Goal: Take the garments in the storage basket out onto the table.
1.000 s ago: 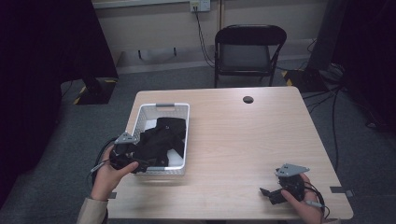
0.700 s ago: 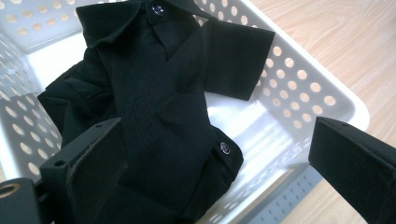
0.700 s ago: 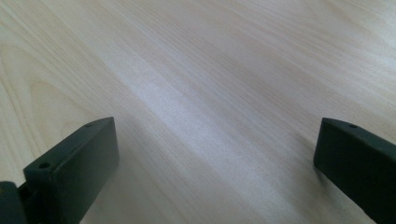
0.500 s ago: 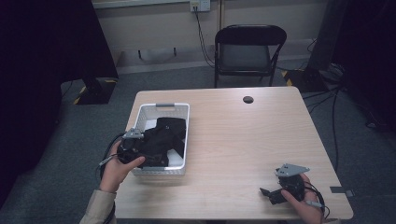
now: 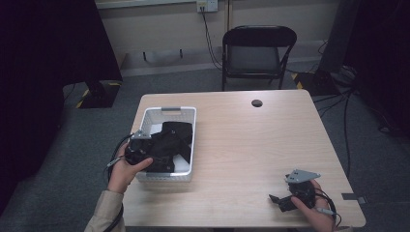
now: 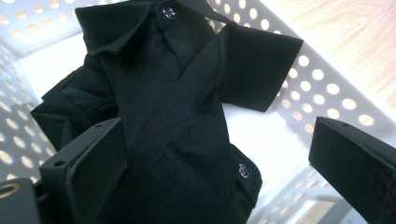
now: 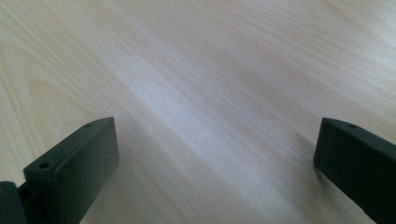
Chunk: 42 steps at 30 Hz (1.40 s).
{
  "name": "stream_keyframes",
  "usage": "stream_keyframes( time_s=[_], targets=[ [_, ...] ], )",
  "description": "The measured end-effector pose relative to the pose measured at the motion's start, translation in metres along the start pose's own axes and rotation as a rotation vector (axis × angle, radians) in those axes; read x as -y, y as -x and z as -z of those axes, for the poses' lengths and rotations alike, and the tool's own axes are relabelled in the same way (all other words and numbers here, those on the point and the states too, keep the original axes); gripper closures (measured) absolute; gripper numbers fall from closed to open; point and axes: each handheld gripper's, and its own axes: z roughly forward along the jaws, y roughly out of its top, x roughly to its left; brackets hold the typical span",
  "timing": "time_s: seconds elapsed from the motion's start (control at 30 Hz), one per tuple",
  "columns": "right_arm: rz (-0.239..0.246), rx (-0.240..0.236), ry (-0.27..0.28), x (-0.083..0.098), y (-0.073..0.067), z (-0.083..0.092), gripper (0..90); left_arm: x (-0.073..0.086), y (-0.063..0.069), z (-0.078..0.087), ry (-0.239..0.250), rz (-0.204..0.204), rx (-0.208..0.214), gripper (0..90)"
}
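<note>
The left gripper (image 5: pixel 153 155) hangs over the near left corner of the white perforated basket (image 5: pixel 189 145), its jaws spread wide with nothing pinched between them. In the left gripper view the black shirt (image 6: pixel 177 116) lies directly ahead of and beneath that gripper (image 6: pixel 224 163): the fabric runs up between the two jaws, one jaw over the cloth itself, the other out over the basket's holed wall. The collar with a dark button (image 6: pixel 168 11) sits at the far end from the gripper, a short sleeve (image 6: pixel 261 65) spreads toward the side of the second jaw, and another button (image 6: pixel 243 170) lies close in front of the jaws. Any marking on the buttons is too small to read, and no label or writing can be read on the shirt or basket.

The right gripper (image 5: pixel 283 202) rests low on the wooden table (image 5: pixel 251 145) near its front right corner, well apart from the basket, jaws likewise spread over bare wood (image 7: pixel 210 93).
</note>
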Motion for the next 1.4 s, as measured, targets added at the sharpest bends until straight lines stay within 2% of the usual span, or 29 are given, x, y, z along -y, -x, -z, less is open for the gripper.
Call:
stream_keyframes(
  time_s=[0.4,0.8,0.97,1.03,1.4],
  targets=[
    [0.000,0.000,0.000,0.000,0.000,0.000,0.0,-0.007,-0.006,-0.012,-0.019,-0.001,-0.004,4.0],
    [0.000,0.000,0.000,0.000,0.000,0.000,0.0,-0.018,-0.011,-0.030,-0.074,-0.014,-0.013,3.8],
    [0.000,0.000,0.000,0.000,0.000,0.000,0.0,-0.018,-0.015,-0.036,-0.072,0.001,-0.014,3.9],
    [0.000,0.000,0.000,0.000,0.000,0.000,0.0,-0.019,-0.017,-0.038,-0.089,0.018,-0.016,4.1],
    [0.000,0.000,0.000,0.000,0.000,0.000,0.0,-0.029,-0.018,-0.049,-0.122,-0.003,-0.025,4.0]
  ],
)
